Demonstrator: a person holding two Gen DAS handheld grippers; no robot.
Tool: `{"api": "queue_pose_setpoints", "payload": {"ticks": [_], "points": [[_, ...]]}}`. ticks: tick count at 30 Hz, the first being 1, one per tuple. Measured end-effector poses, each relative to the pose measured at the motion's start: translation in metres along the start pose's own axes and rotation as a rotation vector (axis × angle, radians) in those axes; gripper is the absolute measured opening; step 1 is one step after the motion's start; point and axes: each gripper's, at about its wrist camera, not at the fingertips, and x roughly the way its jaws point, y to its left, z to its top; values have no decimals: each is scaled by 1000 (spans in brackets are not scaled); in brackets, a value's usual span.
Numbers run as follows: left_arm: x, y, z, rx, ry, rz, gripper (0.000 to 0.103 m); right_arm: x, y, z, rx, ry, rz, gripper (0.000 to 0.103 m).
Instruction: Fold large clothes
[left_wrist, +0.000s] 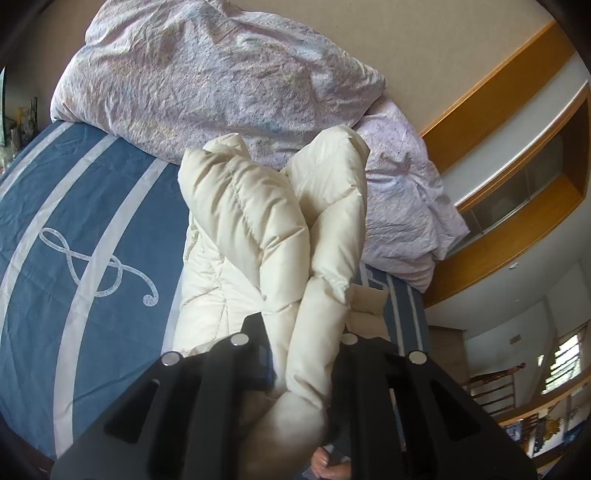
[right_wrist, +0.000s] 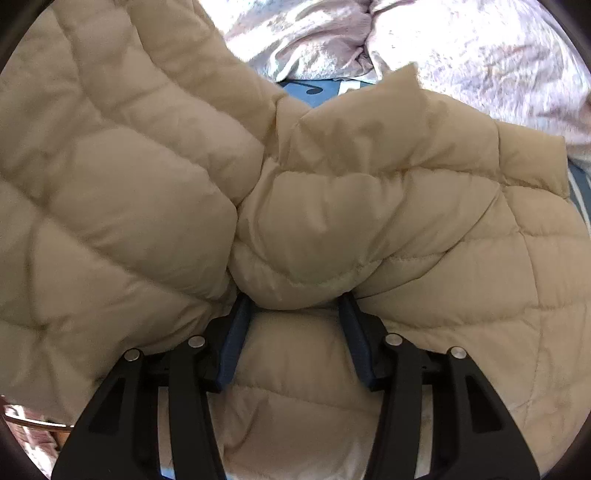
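Handling as light, soft and springy, by the look of it: the cream puffer jacket (left_wrist: 273, 229), lying bunched on the blue bedspread (left_wrist: 85, 206) and rising in thick quilted rolls. Likely sliding easily too, given the smooth, shiny shell. Pinching one padded roll, probably a sleeve, between the nearly closed fingers of the left gripper (left_wrist: 303, 350), with the rest trailing back toward the bedspread. Bracketing a fat quilted bulge in the right gripper (right_wrist: 295, 314), blue pads (right_wrist: 236, 332) pressing against both sides of it, jaws standing fairly wide on the padding. Judging seams and stitched channels as the better holds, being thinner and less slippery than the puffed cells. Lying crumpled just beyond the jacket, a lilac duvet (left_wrist: 207, 74). Standing further off past the duvet, a wooden shelf unit (left_wrist: 517, 166) against a pale wall.
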Motion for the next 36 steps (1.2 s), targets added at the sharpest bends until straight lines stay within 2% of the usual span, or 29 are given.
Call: {"api": "queue_pose_setpoints", "payload": {"ticks": [5, 10, 16, 27, 36], "points": [[5, -17, -8, 11, -12, 45, 15, -32, -22, -6, 12, -48, 21, 52], [12, -38, -16, 19, -23, 83, 15, -59, -48, -24, -3, -76, -3, 52], [33, -70, -29, 41, -4, 86, 16, -74, -81, -52, 9, -74, -32, 52], [106, -141, -68, 126, 126, 68, 15, -92, -131, -86, 69, -80, -42, 52], [163, -184, -102, 183, 261, 62, 18, -93, -148, -105, 108, -76, -18, 52]]}}
